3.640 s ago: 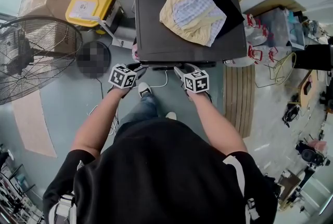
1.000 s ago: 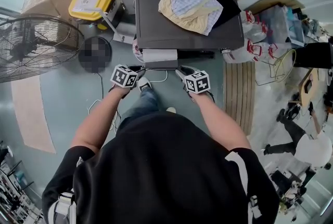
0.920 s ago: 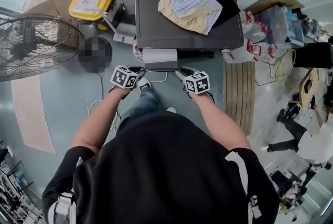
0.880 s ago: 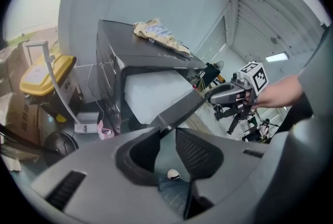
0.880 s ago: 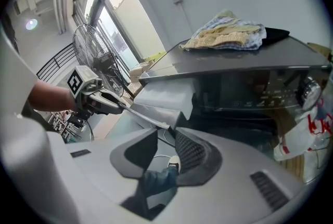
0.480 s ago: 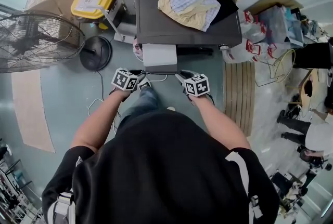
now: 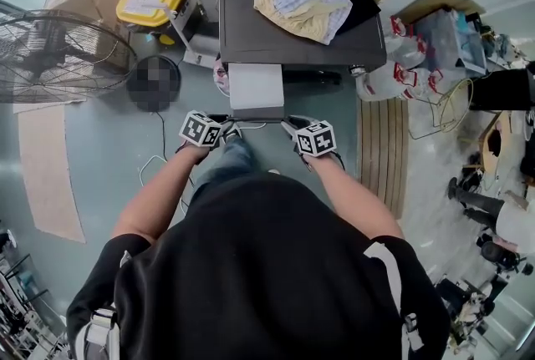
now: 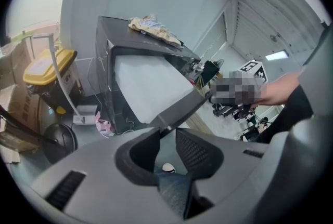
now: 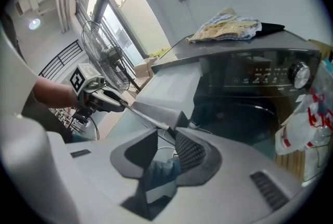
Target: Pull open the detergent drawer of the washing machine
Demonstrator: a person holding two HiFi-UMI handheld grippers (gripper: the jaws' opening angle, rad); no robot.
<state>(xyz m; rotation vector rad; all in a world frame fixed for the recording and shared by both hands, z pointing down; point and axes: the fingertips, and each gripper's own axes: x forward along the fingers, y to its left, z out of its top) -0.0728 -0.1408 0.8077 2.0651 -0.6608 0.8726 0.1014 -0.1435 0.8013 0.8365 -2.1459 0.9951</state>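
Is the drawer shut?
No, the drawer sticks out of the front of the washer, its white top showing in the head view.

Drawer [image 7: 256,87] juts out from washing machine [image 7: 251,24] front; bare floor [image 7: 100,149] left of it, fan [image 7: 58,58] farther left; bags [image 7: 389,78] crowd right.
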